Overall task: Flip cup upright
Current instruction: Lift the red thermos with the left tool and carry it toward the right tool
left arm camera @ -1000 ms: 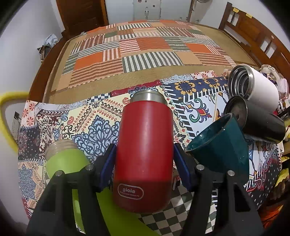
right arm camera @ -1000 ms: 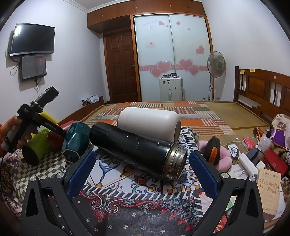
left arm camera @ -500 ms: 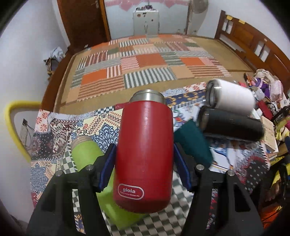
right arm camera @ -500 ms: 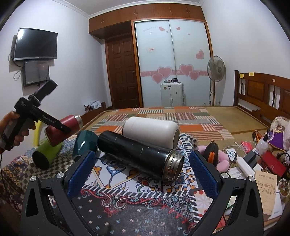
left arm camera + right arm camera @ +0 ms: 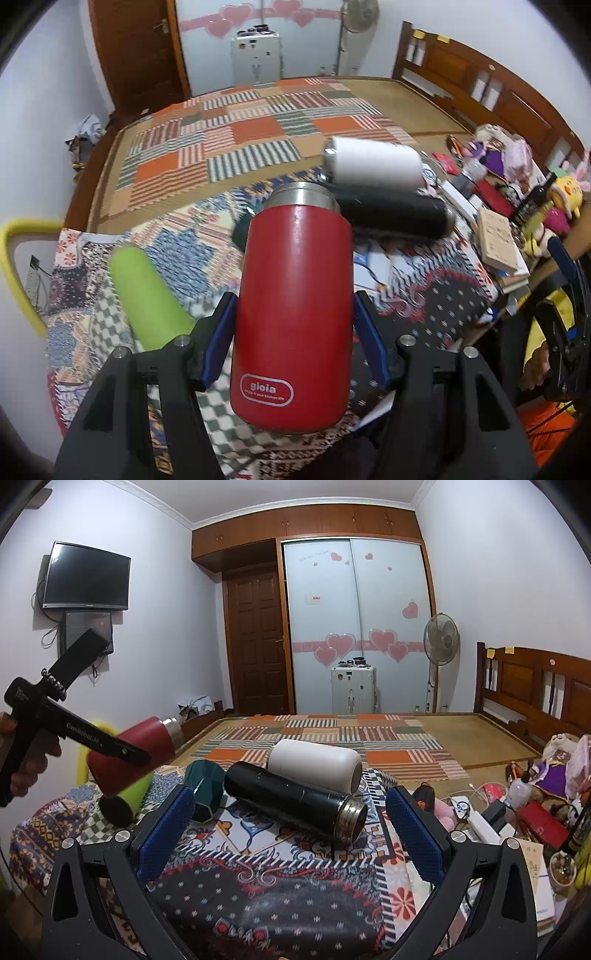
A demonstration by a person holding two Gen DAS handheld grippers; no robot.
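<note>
While my left gripper (image 5: 293,332) has its jaws clamped on the red cup (image 5: 293,306), the flip itself is only partly made, as I judge it. In the right wrist view that cup (image 5: 133,755) sits at the far left of the frame, lifted off the desk and tilted, its steel mouth pointing up and to the right, its base low and to the left. It is clear of the patterned cloth (image 5: 280,897), so the pickup is done. What is left is to swing the base down, set it on the cloth and let go.

Just below it lies the green cup (image 5: 127,797) on its side, and I need to come down beside it, not on it. Next, toward the middle of the frame, the teal cup (image 5: 205,790) rests on its side. The black flask (image 5: 291,805) lies across the centre with its steel mouth toward the lower right, and the white cup (image 5: 314,766) lies behind it, seemingly touching. These four are all lying down and untouched.

My right gripper (image 5: 290,836) hangs at the bottom of the frame, jaws wide apart and holding nothing, with the black flask ahead of them.
</note>
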